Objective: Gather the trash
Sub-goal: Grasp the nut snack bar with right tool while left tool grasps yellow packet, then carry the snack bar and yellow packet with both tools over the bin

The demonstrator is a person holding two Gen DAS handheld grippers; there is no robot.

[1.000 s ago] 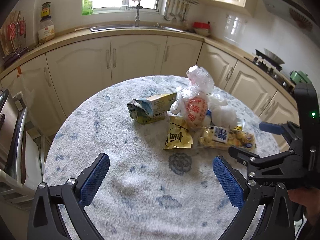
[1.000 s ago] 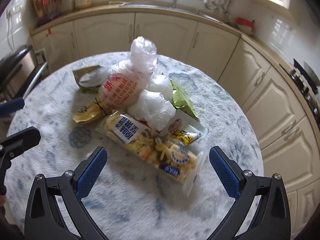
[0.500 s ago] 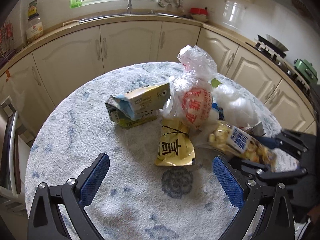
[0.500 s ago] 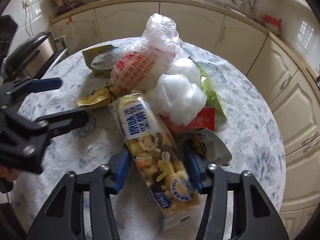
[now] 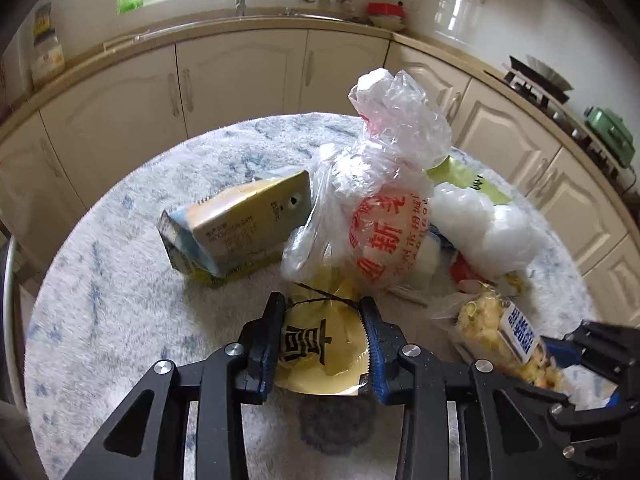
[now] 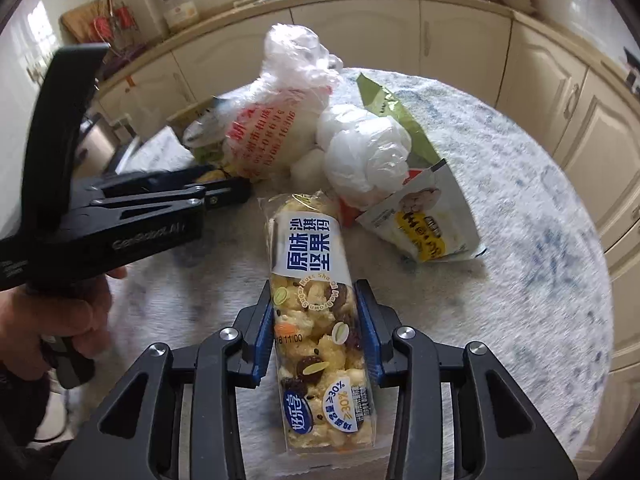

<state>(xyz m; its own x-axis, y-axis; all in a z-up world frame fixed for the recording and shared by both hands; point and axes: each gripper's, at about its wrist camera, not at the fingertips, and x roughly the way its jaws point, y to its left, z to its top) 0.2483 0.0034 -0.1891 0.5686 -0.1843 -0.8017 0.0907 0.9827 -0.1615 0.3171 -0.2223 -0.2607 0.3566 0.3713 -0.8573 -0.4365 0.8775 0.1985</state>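
Gripping two pieces of trash at once, we have each claw pinching its own item on the round table (image 5: 120, 280). In the right wrist view the snack bar (image 6: 316, 320) sits low in the centre of the frame, its long axis running straight up the picture along the line of the fingers, label end pointing away toward the heap; the right gripper (image 6: 316, 328) has just been closing and its blue pads now press the bar's two long sides. In the left wrist view the yellow packet (image 5: 320, 352) lies at lower centre, flat and bulging upward between the pads, its tied neck pointing up the frame toward the plastic bag (image 5: 380, 216); the left gripper (image 5: 322, 344) has just been closing too and is clamped across the packet's width. The carton (image 5: 236, 228) lies on its side at centre left, long axis slanting up to the right, nearer our left hand. The white bundle (image 6: 364, 160) and the pouch (image 6: 424, 220) sit right of centre, nearer the right. We judge a straight lift comes next.
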